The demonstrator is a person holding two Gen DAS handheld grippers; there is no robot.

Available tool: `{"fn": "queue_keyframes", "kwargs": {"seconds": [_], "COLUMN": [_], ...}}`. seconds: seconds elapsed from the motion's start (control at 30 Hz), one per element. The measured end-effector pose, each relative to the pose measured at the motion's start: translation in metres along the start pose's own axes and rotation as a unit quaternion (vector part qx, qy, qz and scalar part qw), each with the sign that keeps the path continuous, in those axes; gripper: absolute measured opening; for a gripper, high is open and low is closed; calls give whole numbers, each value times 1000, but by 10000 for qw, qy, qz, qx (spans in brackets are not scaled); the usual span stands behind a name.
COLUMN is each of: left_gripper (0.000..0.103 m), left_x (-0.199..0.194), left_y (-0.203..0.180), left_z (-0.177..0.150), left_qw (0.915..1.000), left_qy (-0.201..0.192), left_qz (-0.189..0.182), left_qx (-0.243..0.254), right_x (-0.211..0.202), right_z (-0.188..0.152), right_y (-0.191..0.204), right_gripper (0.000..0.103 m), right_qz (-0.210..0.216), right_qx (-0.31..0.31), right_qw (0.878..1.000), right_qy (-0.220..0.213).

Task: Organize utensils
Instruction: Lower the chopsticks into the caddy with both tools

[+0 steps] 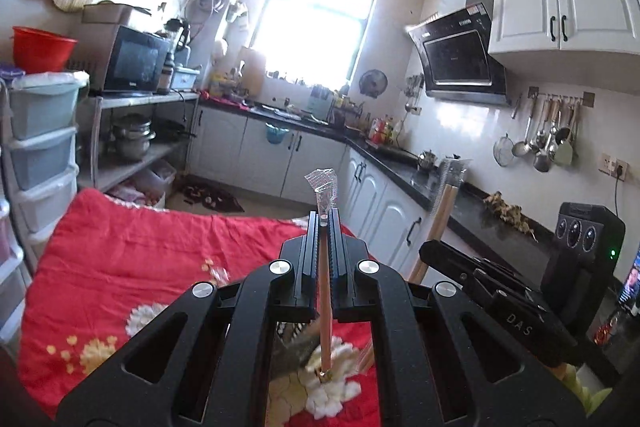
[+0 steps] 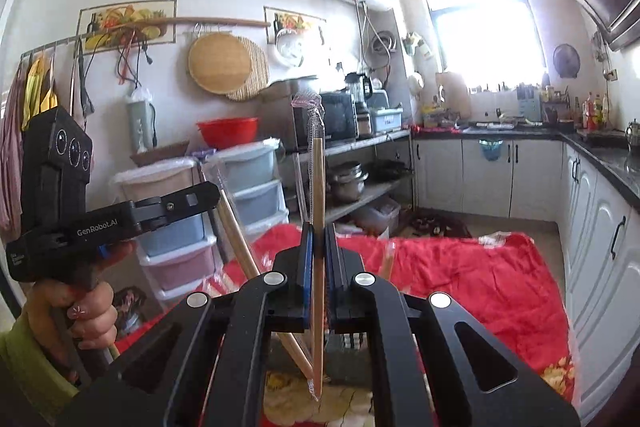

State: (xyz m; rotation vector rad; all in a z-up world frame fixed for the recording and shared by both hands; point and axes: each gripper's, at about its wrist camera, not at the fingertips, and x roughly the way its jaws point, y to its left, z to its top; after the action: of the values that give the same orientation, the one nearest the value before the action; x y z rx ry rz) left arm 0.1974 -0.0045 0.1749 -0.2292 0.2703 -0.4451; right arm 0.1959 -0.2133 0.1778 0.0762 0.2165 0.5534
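Red floral quilted cloth (image 1: 120, 259) spread over table, seen below both grippers. Left gripper (image 1: 324, 223) clamped on slim wooden chopstick in clear plastic sleeve (image 1: 323, 291); stick held upright between jaws, crumpled sleeve end protruding above fingertips, lower end reaching down toward white flower print on cloth. Right gripper (image 2: 319, 227) clamped on second wooden chopstick in clear sleeve (image 2: 318, 211), likewise upright, held above cloth near its near edge.

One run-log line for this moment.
left claw: shut on wrapped chopsticks | right claw: shut on second wrapped pair | both raised over red quilt
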Motion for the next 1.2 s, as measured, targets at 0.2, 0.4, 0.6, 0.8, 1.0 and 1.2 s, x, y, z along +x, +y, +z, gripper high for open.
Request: {"fn": "queue_keyframes", "kwargs": {"seconds": [0.2,0.4,0.6,0.8,1.0,1.2], "left_gripper": [2,2,2,2,2,2], "left_x": [4,5,13,23,35,43], "left_y": [6,14,20,25,24,26], "left_z": [18,25,21,11,1,-9], "left_qw": [9993,9968,9950,9940,9944,9947], "left_qy": [-224,-450,-474,-401,-258,-164], "left_qz": [295,644,865,998,991,979], "left_qx": [46,124,150,185,265,280], "right_x": [16,31,41,51,59,66], "right_z": [12,18,16,10,6,4], "right_y": [-5,-1,-3,-7,-9,-6], "right_gripper": [6,6,6,6,6,6], "right_qz": [-149,-375,-413,-451,-489,-508], "right_qx": [-16,-170,-120,-37,57,75], "right_qw": [9997,9985,9979,9978,9978,9978], "right_qy": [-176,-350,-490,-488,-447,-428]}}
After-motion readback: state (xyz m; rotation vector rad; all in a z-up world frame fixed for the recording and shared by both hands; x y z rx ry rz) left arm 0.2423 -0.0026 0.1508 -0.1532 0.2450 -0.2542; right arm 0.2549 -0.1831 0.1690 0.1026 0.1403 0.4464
